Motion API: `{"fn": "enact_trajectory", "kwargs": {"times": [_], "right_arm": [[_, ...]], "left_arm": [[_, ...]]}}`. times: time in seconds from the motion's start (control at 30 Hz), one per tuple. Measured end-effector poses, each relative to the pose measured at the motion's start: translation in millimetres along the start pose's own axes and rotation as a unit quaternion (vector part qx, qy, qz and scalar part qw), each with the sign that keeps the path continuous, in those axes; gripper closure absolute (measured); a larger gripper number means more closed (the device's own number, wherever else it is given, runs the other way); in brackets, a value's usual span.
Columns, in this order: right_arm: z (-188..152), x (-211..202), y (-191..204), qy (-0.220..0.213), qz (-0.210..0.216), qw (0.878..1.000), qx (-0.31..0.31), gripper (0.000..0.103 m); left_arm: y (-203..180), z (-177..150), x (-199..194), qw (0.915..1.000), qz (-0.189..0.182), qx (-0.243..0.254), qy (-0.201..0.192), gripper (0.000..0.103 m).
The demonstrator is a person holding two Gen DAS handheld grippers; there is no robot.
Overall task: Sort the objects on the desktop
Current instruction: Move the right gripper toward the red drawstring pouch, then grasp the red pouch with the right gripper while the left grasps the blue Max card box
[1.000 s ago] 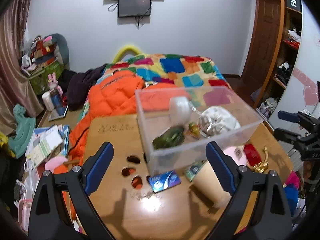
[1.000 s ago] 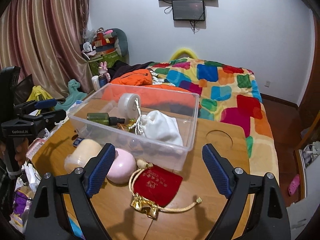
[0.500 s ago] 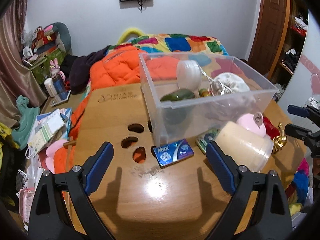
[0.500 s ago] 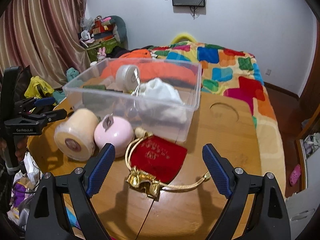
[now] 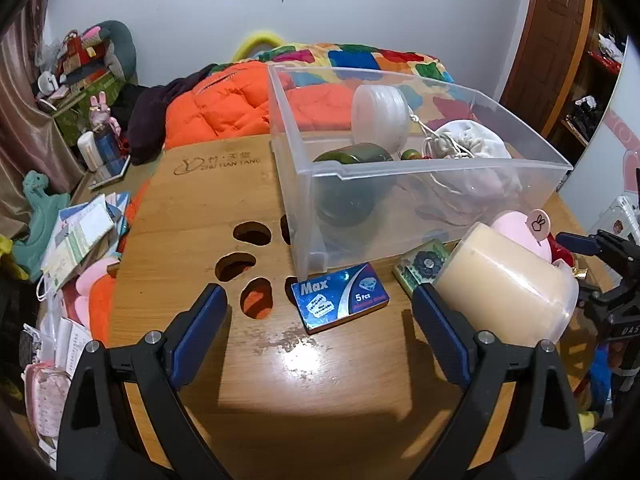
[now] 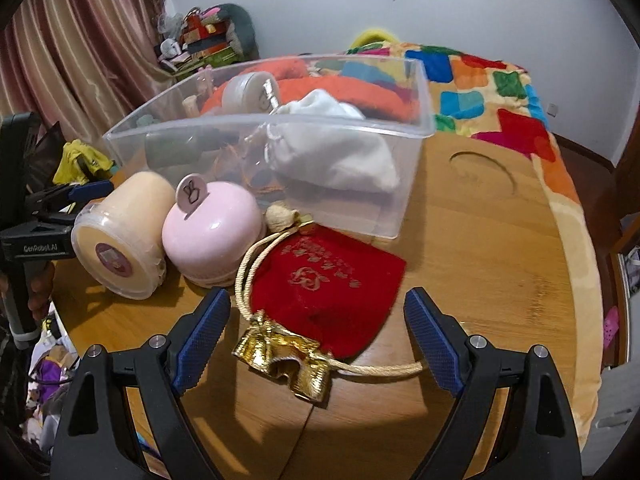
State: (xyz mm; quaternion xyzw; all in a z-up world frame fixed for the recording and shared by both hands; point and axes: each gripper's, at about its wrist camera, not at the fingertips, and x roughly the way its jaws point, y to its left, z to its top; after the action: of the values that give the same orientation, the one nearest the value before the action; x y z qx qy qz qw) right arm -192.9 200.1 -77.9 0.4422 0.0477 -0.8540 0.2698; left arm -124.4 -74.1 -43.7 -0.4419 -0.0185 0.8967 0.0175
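Observation:
A clear plastic bin (image 5: 440, 168) (image 6: 224, 128) stands on the wooden table and holds a white pouch (image 5: 472, 148) (image 6: 336, 152), a white round tub (image 5: 380, 116) and a dark green bottle (image 5: 352, 156). My left gripper (image 5: 320, 320) is open, just above a blue razor-blade box (image 5: 340, 298); its right finger is beside a cream jar (image 5: 508, 292) lying on its side. My right gripper (image 6: 316, 324) is open, its fingers on either side of a red drawstring pouch (image 6: 328, 280) with gold trim. A pink round case (image 6: 212, 232) and the cream jar (image 6: 120, 240) lie left of the pouch.
A small green patterned box (image 5: 424, 266) lies by the bin's front corner. The table (image 5: 192, 208) has paw-shaped cut-outs (image 5: 244, 264). A bed with an orange jacket (image 5: 224, 104) and a colourful quilt (image 6: 500, 92) is behind. Clutter lies on the floor at left (image 5: 76, 240).
Both grippers have moved down and closer to the table. The razor-blade box now sits between my left fingers, and the red pouch between my right fingers. Both stay open.

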Motion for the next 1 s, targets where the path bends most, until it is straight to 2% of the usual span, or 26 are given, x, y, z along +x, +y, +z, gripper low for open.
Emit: {"fn": "enact_trajectory", "kwargs": {"times": [0.1, 0.23, 0.53, 0.67, 0.7, 0.8, 0.87, 1.0], "right_arm": [[1, 2, 3, -0.001, -0.002, 1.000, -0.010, 0.016], [1, 3, 4, -0.004, -0.007, 1.000, -0.015, 0.016], [1, 5, 8, -0.010, -0.017, 0.999, -0.032, 0.017], [2, 5, 4, -0.012, -0.017, 0.999, -0.029, 0.023], [2, 4, 3, -0.013, -0.017, 0.999, -0.029, 0.027], [2, 2, -2, -0.018, -0.018, 0.999, -0.020, 0.041], [2, 0, -4, -0.020, -0.013, 1.000, -0.018, 0.046], [-1, -3, -4, -0.024, -0.014, 0.999, -0.021, 0.055]], "left_arm": [[2, 0, 3, 1.0000, -0.006, -0.004, 0.006, 0.009], [5, -3, 4, 0.9999, 0.015, -0.005, 0.004, 0.009], [-1, -1, 7, 1.0000, -0.004, -0.001, 0.006, 0.009], [1, 0, 8, 1.0000, -0.004, -0.003, 0.005, 0.010], [1, 0, 8, 1.0000, -0.002, -0.002, 0.005, 0.011], [-2, -2, 7, 0.9998, 0.018, 0.008, -0.001, 0.026], [-4, -5, 6, 0.9998, 0.011, 0.018, -0.004, 0.036], [-3, -6, 6, 0.9999, -0.002, 0.008, -0.010, 0.045]]}}
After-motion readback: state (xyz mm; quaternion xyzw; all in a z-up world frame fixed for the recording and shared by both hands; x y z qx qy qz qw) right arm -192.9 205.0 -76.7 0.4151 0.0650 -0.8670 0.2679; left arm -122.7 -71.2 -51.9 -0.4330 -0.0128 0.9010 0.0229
